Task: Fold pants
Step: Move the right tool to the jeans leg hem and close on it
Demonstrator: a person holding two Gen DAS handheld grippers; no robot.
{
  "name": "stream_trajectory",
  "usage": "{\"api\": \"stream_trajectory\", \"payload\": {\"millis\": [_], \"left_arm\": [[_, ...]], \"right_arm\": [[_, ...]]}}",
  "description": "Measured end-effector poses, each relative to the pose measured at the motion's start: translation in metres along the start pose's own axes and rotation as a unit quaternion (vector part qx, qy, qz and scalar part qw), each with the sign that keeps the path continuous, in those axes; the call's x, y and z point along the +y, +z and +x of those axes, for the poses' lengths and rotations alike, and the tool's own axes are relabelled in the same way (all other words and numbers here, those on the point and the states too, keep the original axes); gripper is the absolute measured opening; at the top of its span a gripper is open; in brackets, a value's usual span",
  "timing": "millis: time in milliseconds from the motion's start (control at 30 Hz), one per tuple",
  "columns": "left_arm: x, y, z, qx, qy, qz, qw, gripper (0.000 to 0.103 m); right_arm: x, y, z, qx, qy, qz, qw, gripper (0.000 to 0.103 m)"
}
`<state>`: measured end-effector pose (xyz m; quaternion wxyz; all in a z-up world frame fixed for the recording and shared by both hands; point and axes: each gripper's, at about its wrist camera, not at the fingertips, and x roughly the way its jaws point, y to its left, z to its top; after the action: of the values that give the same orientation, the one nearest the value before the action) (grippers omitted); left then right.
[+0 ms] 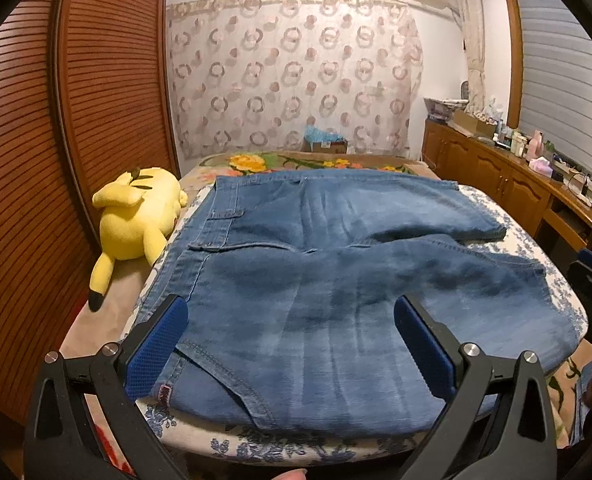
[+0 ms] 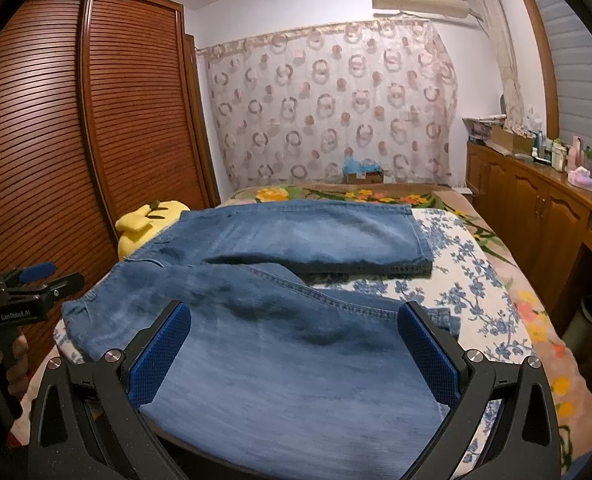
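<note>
Blue denim pants [image 1: 315,280] lie flat on a blue-flowered white pad [image 2: 467,276] on the bed, waist to the left and the two legs [image 2: 315,236] spread apart toward the right. My left gripper [image 1: 292,340] is open just above the near waist and seat area, a blue-padded finger [image 1: 160,344] at the waistband edge. My right gripper [image 2: 296,348] is also open, over the near leg [image 2: 296,360]. Neither has cloth pinched between its pads. The left gripper [image 2: 52,278] also shows in a hand at the left edge of the right wrist view.
A yellow plush toy [image 1: 136,216] lies on the bed to the left of the pants, against a slatted wooden wardrobe [image 1: 36,160]. Wooden cabinets [image 2: 535,208] with bottles and boxes on top line the right side. A cardboard box [image 1: 325,145] sits beyond the bed's far end.
</note>
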<state>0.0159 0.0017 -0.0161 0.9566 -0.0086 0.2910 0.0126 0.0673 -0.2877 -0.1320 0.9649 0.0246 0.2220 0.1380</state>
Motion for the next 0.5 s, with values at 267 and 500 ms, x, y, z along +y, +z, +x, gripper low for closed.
{"api": "stream_trajectory", "payload": {"millis": [267,500], "left_arm": [[0.018,-0.013,0.023,0.03,0.005,-0.006,0.9995,0.103],[0.044,-0.02,0.034,0.044,0.009,-0.02,0.9988,0.103]], "right_arm": [[-0.006,0.0,0.008,0.018,-0.007,0.002,1.0,0.1],[-0.016,-0.006,0.001,0.036,-0.021,0.009,0.999,0.091]]}}
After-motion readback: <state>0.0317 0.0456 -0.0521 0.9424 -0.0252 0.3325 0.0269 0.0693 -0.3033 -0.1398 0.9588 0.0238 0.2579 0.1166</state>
